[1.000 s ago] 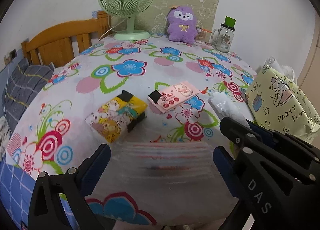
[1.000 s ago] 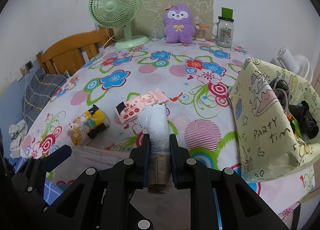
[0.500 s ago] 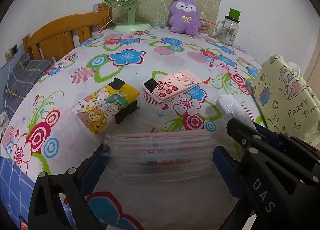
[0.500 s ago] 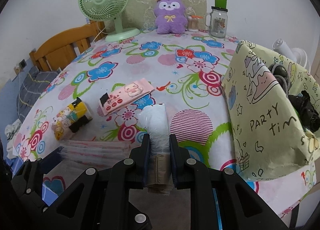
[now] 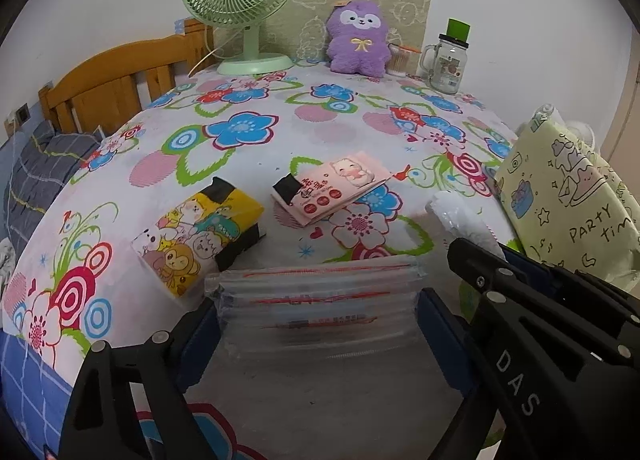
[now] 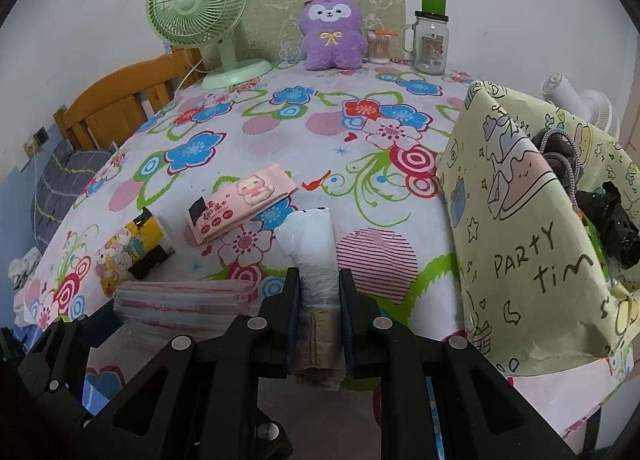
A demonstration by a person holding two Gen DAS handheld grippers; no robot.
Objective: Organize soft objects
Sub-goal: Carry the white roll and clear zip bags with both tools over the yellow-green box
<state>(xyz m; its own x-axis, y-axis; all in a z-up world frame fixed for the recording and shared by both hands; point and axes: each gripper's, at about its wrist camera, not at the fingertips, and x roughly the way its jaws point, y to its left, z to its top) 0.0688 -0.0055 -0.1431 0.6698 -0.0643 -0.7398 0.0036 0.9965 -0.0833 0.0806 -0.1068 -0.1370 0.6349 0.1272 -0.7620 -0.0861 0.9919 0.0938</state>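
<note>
Soft packets and rolls lie scattered on a flower-print tablecloth (image 5: 256,131) as a person works two hand-held grippers to sort them. At the 6 o'clock edge of the table, the left gripper (image 5: 318,324) straddles a clear pack of zip bags (image 5: 316,300), its jaws closing in from either side; the pads appear not yet to press on the pack. The right gripper (image 6: 319,312) is clenched on a roll of plastic bags (image 6: 310,252), gripped low near its brown core so the white end points toward 12 o'clock. A yellow cartoon tissue pack (image 5: 200,232) lies at 10 o'clock from the zip bags, a pink tissue pack (image 5: 332,187) at 12 o'clock. The open "Party time" paper bag (image 6: 520,244) stands at 3 o'clock, close to the held roll, likely the place these items are meant to go. A purple plush toy (image 6: 332,35), green fan (image 6: 196,3) and glass jar (image 6: 430,43) line the far wall.
</note>
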